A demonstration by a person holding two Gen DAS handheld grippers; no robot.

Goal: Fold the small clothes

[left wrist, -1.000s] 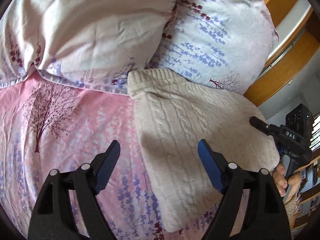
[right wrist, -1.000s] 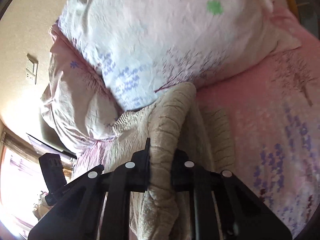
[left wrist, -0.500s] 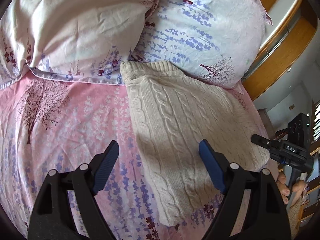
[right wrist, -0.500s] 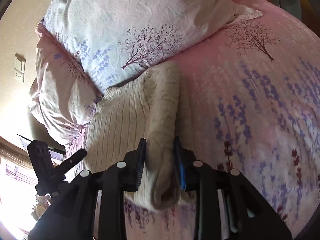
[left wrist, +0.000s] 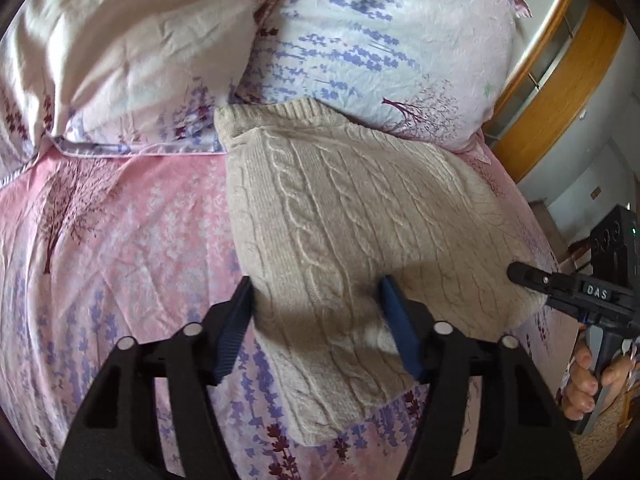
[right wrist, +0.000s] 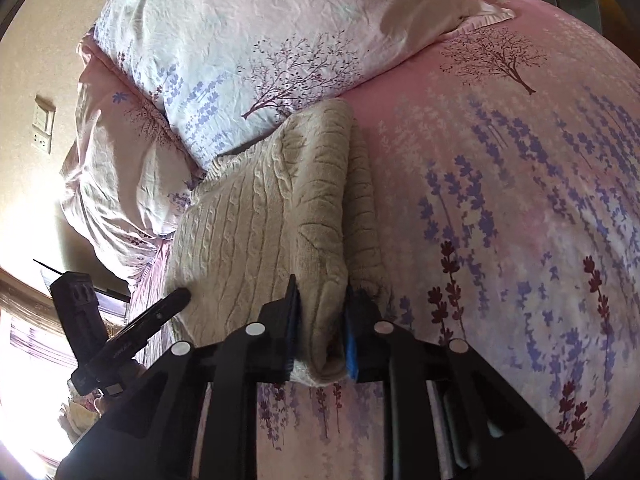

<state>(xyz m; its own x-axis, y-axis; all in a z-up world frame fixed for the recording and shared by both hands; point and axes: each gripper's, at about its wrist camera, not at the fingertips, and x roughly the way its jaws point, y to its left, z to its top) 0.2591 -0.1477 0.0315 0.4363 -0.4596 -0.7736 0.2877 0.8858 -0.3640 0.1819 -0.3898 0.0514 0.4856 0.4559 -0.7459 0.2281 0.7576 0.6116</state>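
Note:
A cream cable-knit sweater (left wrist: 352, 216) lies folded on the pink floral bedsheet (left wrist: 120, 240), its far end against the pillows. My left gripper (left wrist: 316, 320) is open, its blue pads straddling the sweater's near edge. My right gripper (right wrist: 320, 320) is shut on the sweater's thick folded edge (right wrist: 320, 240), holding it a little above the sheet. The right gripper also shows at the right edge of the left wrist view (left wrist: 528, 276). The left gripper shows in the right wrist view (right wrist: 176, 300), beside the sweater.
Two floral pillows (left wrist: 380, 40) (left wrist: 120, 48) lie behind the sweater. A wooden bed frame (left wrist: 560, 80) is at the right. A wall with a switch plate (right wrist: 44, 120) is left of the bed. Pink sheet (right wrist: 520, 200) spreads to the right.
My left gripper has moved forward and now straddles the sweater's near edge. My right gripper keeps its hold and has lowered the folded edge toward the sheet.

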